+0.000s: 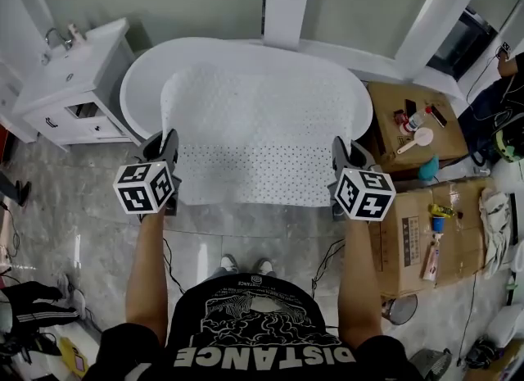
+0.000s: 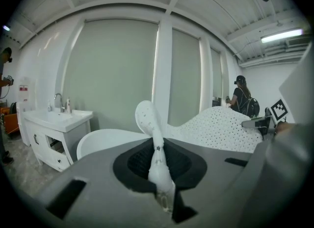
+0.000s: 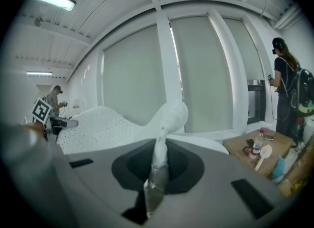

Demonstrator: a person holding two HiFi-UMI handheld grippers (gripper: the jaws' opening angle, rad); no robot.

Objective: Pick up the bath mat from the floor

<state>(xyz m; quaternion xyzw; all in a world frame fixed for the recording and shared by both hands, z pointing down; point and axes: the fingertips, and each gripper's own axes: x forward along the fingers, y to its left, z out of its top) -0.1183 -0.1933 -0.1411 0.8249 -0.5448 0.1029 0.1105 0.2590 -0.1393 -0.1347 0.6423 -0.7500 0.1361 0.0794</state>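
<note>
While both arms [image 1: 149, 273] reach forward — left claw [image 1: 167, 145], right claw [image 1: 341, 150] each pinching bath mat [image 1: 262, 125].

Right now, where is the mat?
Head view, centre: the mat stretches between the left gripper and right gripper, each clamping a corner, overlapping the bathtub.

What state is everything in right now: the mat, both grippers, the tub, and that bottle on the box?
bath mat: off the floor, spread out between the two grippers, above the bathtub.
left gripper: shut on one corner of the bath mat.
right gripper: shut on the other near corner.
bathtub: inside mostly hidden by the mat.
bottle: upright, capped, on the cardboard box.
</note>
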